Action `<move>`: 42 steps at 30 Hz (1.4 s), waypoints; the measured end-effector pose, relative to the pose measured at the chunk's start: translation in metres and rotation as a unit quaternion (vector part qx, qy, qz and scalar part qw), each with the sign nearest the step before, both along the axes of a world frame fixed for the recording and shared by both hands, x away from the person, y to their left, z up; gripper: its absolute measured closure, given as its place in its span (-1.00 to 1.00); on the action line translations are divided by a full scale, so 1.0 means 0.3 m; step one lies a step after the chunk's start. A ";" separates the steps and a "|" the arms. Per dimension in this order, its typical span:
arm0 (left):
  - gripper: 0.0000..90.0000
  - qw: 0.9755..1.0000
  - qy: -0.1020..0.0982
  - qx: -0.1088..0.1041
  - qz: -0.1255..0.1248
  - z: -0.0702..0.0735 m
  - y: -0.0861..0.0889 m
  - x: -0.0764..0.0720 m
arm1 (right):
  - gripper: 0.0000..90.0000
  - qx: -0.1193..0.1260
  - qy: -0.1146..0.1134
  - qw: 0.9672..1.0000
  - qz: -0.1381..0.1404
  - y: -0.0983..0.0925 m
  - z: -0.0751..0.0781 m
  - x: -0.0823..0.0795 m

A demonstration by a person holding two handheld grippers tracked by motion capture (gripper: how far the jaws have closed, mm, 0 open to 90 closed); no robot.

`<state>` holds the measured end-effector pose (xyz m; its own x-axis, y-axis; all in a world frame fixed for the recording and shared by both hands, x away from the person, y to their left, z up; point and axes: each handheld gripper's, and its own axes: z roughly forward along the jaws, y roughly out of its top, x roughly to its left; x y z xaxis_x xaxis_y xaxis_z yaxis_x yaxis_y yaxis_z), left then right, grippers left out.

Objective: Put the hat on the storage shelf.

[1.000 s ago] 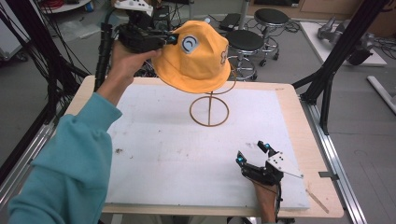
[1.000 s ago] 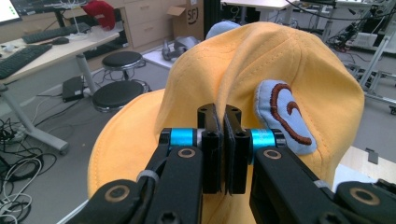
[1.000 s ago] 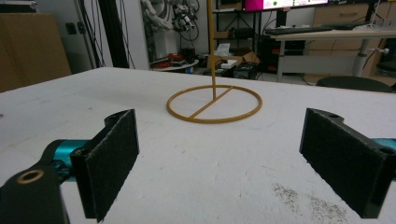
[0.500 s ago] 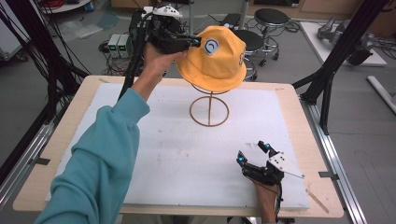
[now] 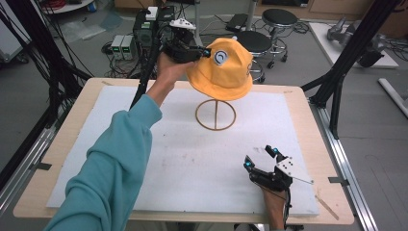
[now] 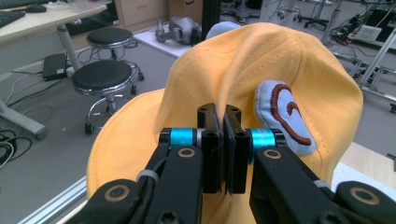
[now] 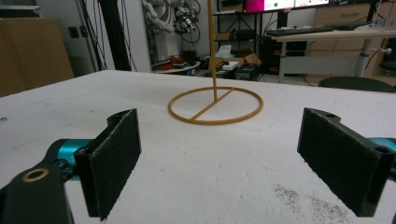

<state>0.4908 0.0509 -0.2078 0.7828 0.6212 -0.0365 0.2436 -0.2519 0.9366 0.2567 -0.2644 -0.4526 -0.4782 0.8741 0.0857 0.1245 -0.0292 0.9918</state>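
2 grippers differ: left gripper (image 5: 204, 52), clamped on the yellow hat (image 5: 222, 70), has carried it rightward over the stand (image 5: 215, 114); right gripper (image 5: 262, 158) rests wide open, empty.

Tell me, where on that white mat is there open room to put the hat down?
Most of the white mat is bare: the wide stretch left of the ring stand, and the middle between the stand and the right hand-held gripper. The tight spots are the stand's ring base and the near right corner where that open gripper rests.
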 end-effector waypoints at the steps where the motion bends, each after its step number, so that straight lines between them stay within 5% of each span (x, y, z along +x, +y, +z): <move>1: 0.93 1.000 0.001 0.001 0.000 -0.005 -0.002 0.002 | -0.73 0.000 0.000 1.000 -0.001 0.001 0.000 -0.001; 4: 0.83 1.000 0.010 0.003 0.004 -0.022 -0.006 0.010 | -0.73 0.002 0.000 1.000 -0.001 0.000 0.000 -0.002; 7: 0.18 1.000 0.019 0.002 0.017 -0.026 -0.006 0.013 | -0.73 -0.001 -0.003 1.000 -0.002 0.001 0.000 -0.002; 9: -0.21 1.000 0.007 0.004 0.029 -0.025 -0.005 0.008 | -0.73 0.000 -0.003 1.000 -0.002 0.001 0.000 -0.003; 12: -0.64 1.000 -0.004 0.003 0.013 -0.026 0.005 -0.001 | -0.73 0.000 -0.003 1.000 -0.002 0.001 0.000 -0.003; 19: -0.71 1.000 -0.019 -0.007 0.006 -0.036 0.065 -0.047 | -0.73 -0.003 -0.004 1.000 -0.003 0.002 0.000 -0.002; 25: -0.71 0.998 -0.060 0.002 0.002 -0.084 0.195 -0.176 | -0.73 -0.005 -0.003 1.000 0.000 0.003 0.000 -0.001; 34: -0.72 0.997 -0.079 -0.006 0.011 -0.249 0.480 -0.408 | -0.75 -0.013 -0.006 1.000 -0.003 0.006 0.000 -0.003; 42: -0.72 0.995 -0.084 -0.025 0.047 -0.407 0.654 -0.539 | -0.77 -0.012 -0.004 1.000 -0.002 0.008 0.000 -0.004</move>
<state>0.3291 0.2472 -0.3297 0.7188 0.6929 0.0572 0.1034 -0.1879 0.9767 0.2556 -0.2621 -0.4525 -0.4754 0.8777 0.0602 0.1165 -0.0050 0.9932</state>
